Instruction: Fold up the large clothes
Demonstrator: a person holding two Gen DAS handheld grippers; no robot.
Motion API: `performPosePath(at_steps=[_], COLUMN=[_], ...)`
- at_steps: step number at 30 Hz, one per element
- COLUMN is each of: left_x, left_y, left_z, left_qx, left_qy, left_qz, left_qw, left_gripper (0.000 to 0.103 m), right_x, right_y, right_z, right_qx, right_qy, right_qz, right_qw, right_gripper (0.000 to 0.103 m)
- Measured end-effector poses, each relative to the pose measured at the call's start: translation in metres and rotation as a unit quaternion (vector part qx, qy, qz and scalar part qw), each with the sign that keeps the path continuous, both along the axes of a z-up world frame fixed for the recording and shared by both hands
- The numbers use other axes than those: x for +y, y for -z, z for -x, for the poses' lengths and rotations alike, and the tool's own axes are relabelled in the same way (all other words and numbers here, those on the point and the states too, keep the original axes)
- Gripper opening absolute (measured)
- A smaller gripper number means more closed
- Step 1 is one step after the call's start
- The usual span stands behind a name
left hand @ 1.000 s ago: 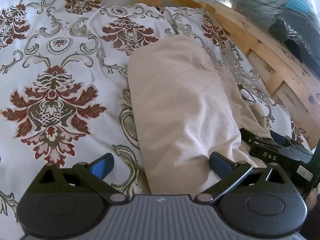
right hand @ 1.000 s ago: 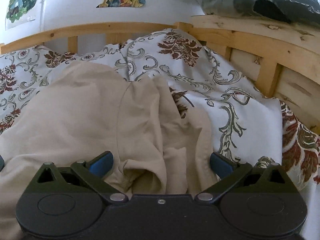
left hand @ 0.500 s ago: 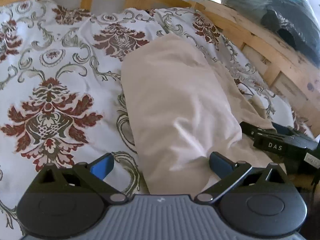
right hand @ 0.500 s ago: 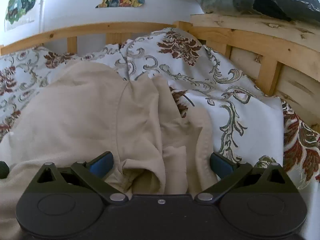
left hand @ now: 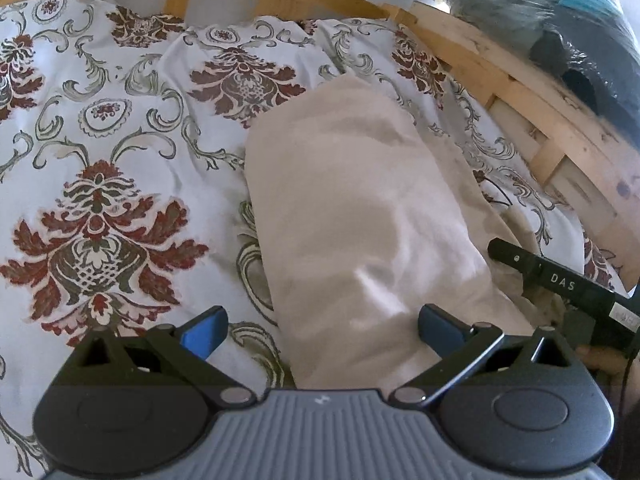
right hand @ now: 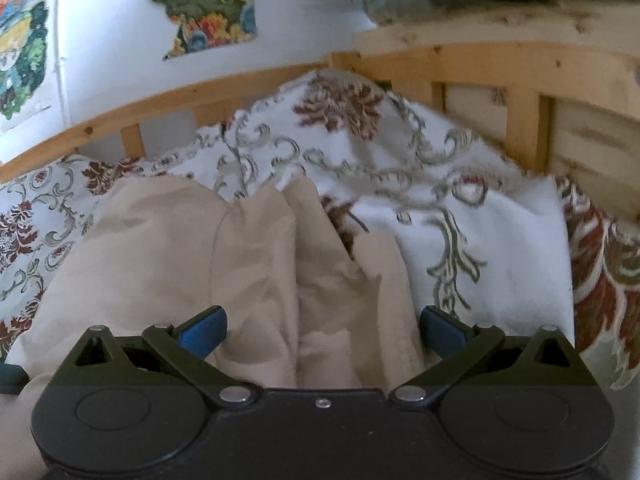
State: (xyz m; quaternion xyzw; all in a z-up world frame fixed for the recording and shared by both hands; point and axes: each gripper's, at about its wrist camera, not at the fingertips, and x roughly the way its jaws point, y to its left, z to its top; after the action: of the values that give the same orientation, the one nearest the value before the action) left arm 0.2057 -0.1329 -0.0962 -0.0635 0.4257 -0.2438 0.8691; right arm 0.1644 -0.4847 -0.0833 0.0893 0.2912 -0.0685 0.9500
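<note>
A beige garment (left hand: 360, 216) lies folded lengthwise on the patterned bedspread (left hand: 104, 184). My left gripper (left hand: 322, 330) is open, its blue fingertips (left hand: 204, 330) straddling the garment's near left edge, holding nothing. In the right wrist view the same garment (right hand: 256, 264) shows bunched folds along its right side. My right gripper (right hand: 322, 330) is open with the bunched cloth between its wide-spread jaws. The right gripper's black body also shows in the left wrist view (left hand: 560, 280), at the garment's right edge.
A wooden slatted bed frame (left hand: 520, 96) runs along the back and right. Dark plastic-wrapped bundles (left hand: 568, 20) sit beyond the rail. The bedspread is humped up at the right (right hand: 460, 216). Posters (right hand: 204, 4) hang on the white wall.
Both grippers have drawn back and lifted a little; the right wrist view now tilts higher, showing more wall. Both stay open. The garment has not moved.
</note>
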Motion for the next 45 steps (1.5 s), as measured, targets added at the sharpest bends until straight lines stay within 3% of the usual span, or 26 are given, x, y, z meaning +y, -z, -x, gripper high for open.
performPosePath(at_steps=[27, 33, 35, 38, 45], left_x=[0.001, 0.005, 0.007, 0.005, -0.006], left_y=[0.006, 0.021, 0.027, 0.027, 0.014], left_z=[-0.005, -0.028, -0.036, -0.040, -0.035], left_qx=[0.025, 0.079, 0.102, 0.102, 0.081], left_qy=[-0.008, -0.005, -0.008, 0.004, 0.010], left_qz=[0.020, 0.077, 0.098, 0.092, 0.085], left_qw=[0.9995, 0.9939, 0.9899, 0.9906, 0.9931], left_gripper=[0.103, 0.103, 0.103, 0.103, 0.072], right_x=[0.003, -0.001, -0.004, -0.009, -0.003], right_y=[0.006, 0.012, 0.013, 0.013, 0.005], right_z=[-0.004, -0.003, -0.001, 0.002, 0.014], right_qx=[0.023, 0.021, 0.016, 0.010, 0.002], right_qy=[-0.011, -0.036, -0.036, -0.030, -0.044], right_qz=[-0.004, -0.049, -0.060, -0.074, -0.060], right_qw=[1.000, 0.998, 0.997, 0.997, 0.997], right_gripper=[0.102, 0.100, 0.093, 0.077, 0.048])
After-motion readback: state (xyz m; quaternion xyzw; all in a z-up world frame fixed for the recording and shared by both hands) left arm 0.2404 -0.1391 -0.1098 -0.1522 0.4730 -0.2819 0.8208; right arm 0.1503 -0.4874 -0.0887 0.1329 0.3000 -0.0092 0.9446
